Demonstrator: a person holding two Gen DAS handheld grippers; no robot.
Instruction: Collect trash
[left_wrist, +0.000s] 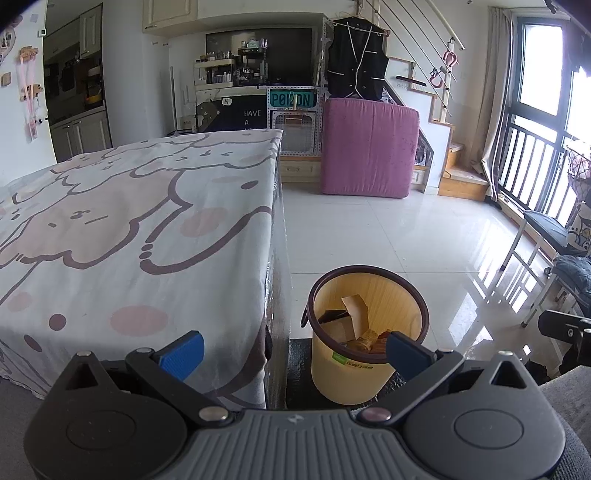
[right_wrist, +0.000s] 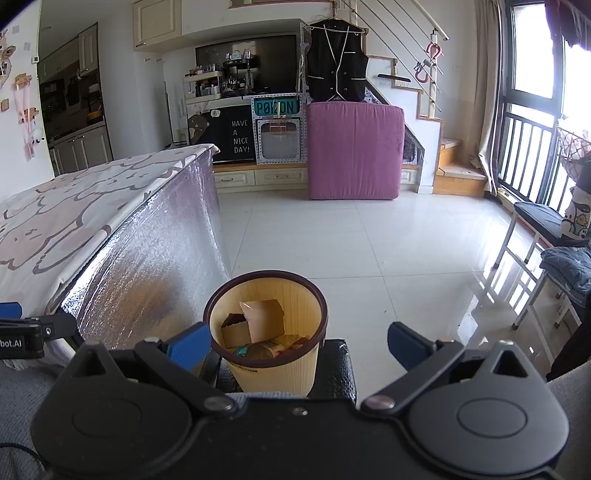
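A yellow trash bin (left_wrist: 354, 373) with a dark brown rim stands on a black mat beside the table; in the right wrist view the bin (right_wrist: 273, 369) sits just ahead of me. Cardboard scraps (left_wrist: 354, 310) and wrappers (right_wrist: 273, 347) lie inside it. My left gripper (left_wrist: 291, 352) is open and empty, hovering over the table's right corner with the bin at its right finger. My right gripper (right_wrist: 299, 343) is open and empty, its fingers spread either side of the bin. The left gripper's blue tip (right_wrist: 10, 309) shows at the left edge of the right wrist view.
A table (left_wrist: 110, 229) with a cartoon-print cloth fills the left; its side is wrapped in silver foil (right_wrist: 155, 258). Glossy white tile floor (right_wrist: 369, 240) stretches ahead. A pink mattress (left_wrist: 369, 147) leans at the back, stairs (right_wrist: 454, 166) beside it. White chairs (right_wrist: 535, 258) stand by the window on the right.
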